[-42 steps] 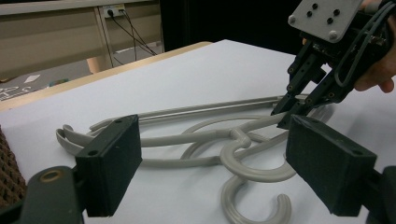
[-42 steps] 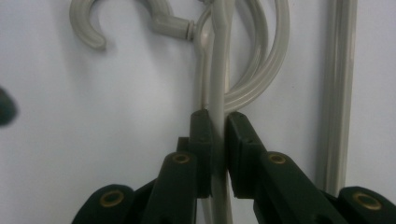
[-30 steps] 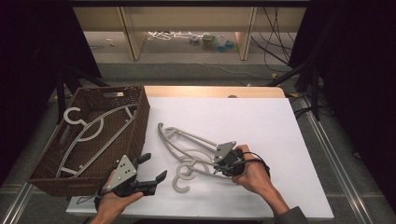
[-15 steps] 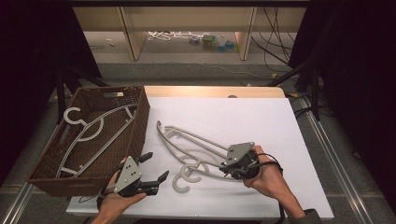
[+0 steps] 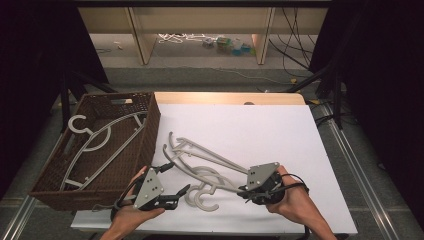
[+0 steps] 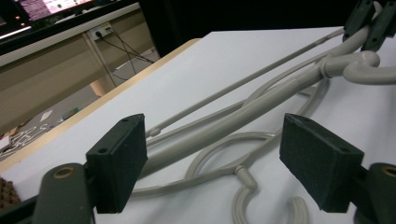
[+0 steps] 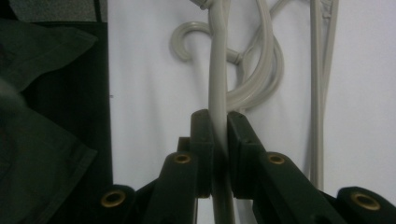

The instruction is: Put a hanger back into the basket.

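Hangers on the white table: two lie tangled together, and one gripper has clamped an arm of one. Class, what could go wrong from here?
1. The right gripper pinches only a thin arm of the held hanger; the grip is off-centre, so it may twist or slip when lifted.
2. The other hanger lies crossed with it, hooks close together, and could snag and be dragged along.
3. The left gripper is open near the hooks and could bump them.

Grey hangers (image 5: 210,167), brown woven basket (image 5: 148,131)
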`<action>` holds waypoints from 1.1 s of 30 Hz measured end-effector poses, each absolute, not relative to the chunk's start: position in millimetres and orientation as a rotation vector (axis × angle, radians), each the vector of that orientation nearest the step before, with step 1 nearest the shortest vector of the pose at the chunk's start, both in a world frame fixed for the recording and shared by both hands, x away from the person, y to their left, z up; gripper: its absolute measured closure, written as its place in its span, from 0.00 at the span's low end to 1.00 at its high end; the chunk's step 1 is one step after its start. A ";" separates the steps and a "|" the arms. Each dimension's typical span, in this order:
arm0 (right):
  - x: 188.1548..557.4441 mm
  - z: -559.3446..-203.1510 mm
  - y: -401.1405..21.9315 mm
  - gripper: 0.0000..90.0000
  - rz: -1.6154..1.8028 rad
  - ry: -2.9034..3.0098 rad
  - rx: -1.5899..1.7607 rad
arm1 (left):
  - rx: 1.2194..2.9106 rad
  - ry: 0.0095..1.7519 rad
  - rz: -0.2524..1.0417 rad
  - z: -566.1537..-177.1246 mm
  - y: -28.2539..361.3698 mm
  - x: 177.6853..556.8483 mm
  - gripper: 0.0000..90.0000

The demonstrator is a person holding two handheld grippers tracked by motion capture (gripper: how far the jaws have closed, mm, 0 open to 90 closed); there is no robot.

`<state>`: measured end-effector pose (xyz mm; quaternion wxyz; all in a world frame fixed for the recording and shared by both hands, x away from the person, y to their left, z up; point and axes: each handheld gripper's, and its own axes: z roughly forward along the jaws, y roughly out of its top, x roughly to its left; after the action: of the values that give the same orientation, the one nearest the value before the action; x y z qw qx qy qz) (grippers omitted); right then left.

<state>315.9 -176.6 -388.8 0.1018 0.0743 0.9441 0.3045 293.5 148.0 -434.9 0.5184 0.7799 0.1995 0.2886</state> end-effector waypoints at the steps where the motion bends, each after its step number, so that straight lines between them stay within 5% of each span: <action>1: 313.9 -387.5 -175.8 0.92 0.906 2.791 0.211 | 1.892 0.446 0.680 -435.6 143.9 293.7 0.26; 15: 306.4 -382.6 -169.0 0.92 0.927 2.836 0.125 | 1.993 0.269 0.667 -439.3 120.2 293.2 0.40; 24: 305.1 -382.0 -167.4 0.92 0.943 2.853 0.081 | 2.031 0.148 0.641 -439.5 117.3 290.9 0.68; 33: 306.7 -380.4 -170.5 0.92 0.984 2.860 0.035 | 2.084 -0.020 0.712 -431.7 118.5 286.8 0.78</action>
<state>306.7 -170.5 -380.4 0.0583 0.0115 0.9439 0.3247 286.8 118.5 -431.7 0.4525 0.8439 -0.0079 0.2881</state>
